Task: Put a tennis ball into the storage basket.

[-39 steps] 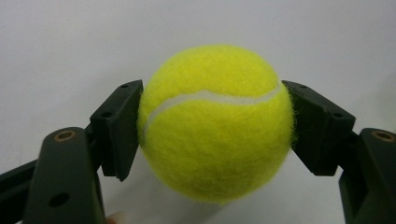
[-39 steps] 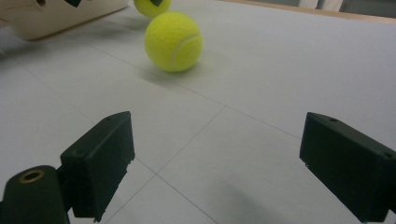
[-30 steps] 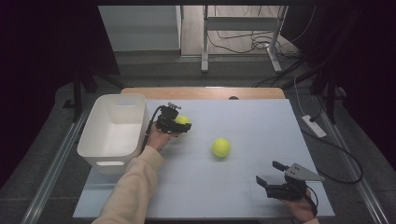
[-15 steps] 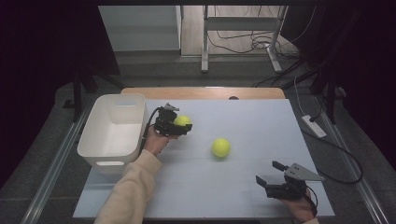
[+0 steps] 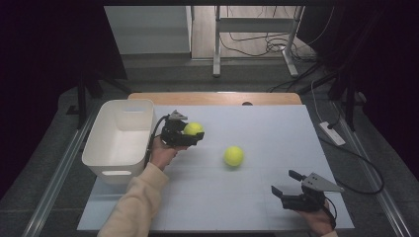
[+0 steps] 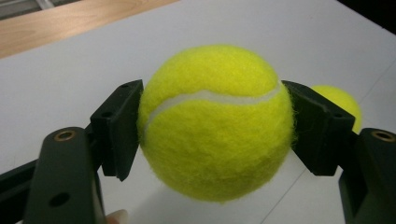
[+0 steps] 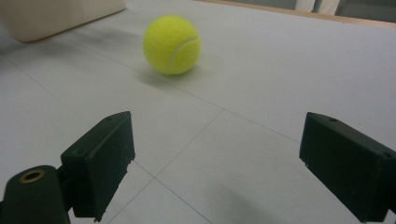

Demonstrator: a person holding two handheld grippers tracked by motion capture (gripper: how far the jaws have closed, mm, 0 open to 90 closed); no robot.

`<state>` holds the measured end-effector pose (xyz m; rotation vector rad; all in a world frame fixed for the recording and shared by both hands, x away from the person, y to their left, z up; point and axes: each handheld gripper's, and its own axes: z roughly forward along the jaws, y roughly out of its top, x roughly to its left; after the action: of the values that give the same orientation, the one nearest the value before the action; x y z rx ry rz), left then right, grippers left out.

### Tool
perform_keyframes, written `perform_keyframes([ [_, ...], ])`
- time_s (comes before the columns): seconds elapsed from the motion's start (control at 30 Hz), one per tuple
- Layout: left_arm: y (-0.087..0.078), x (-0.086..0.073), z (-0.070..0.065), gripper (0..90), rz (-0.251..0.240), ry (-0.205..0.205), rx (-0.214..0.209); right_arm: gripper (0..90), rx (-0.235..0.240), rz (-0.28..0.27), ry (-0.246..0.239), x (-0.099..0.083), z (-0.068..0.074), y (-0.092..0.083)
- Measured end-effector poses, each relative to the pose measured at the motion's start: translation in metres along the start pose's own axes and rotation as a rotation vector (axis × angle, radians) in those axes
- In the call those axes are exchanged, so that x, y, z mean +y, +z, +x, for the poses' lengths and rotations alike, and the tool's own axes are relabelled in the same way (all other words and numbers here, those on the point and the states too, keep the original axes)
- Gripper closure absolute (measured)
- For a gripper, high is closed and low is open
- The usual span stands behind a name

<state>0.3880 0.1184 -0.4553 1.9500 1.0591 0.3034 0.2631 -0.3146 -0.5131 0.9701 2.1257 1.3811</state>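
My left gripper [image 5: 192, 133] is shut on a yellow tennis ball [image 5: 193, 129], held above the white table just right of the white bin [image 5: 120, 139]. In the left gripper view the ball [image 6: 215, 122] sits squeezed between both black pads, clear of the tabletop. A second tennis ball [image 5: 233, 156] rests on the table's middle; it also appears behind the right jaw [image 6: 343, 103] in the left gripper view. My right gripper [image 5: 285, 184] sits low near the front right edge, open, with nothing between its jaws. The loose ball [image 7: 172, 45] lies ahead of it.
The empty white bin's corner [image 7: 60, 16] shows at the upper left of the right gripper view. A wooden strip [image 5: 217, 98] borders the table's far edge. A white power strip [image 5: 332, 133] lies off the table's right side, with cables on the floor behind.
My left hand has lifted the held ball slightly and carried it a little to the left, closer to the bin. The right gripper and the loose ball have stayed put.
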Motion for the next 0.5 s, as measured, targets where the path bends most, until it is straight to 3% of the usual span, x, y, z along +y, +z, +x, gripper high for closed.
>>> perform_keyframes([
  [0.43,-0.017,-0.002,-0.009,26.7,-0.045,0.025,-0.007,10.6,-0.002,0.001,0.001,0.000,0.000,0.000],
  [0.5,-0.020,-0.002,-0.009,26.7,-0.056,0.020,-0.024,10.5,-0.002,0.002,0.001,0.000,0.000,0.000],
])
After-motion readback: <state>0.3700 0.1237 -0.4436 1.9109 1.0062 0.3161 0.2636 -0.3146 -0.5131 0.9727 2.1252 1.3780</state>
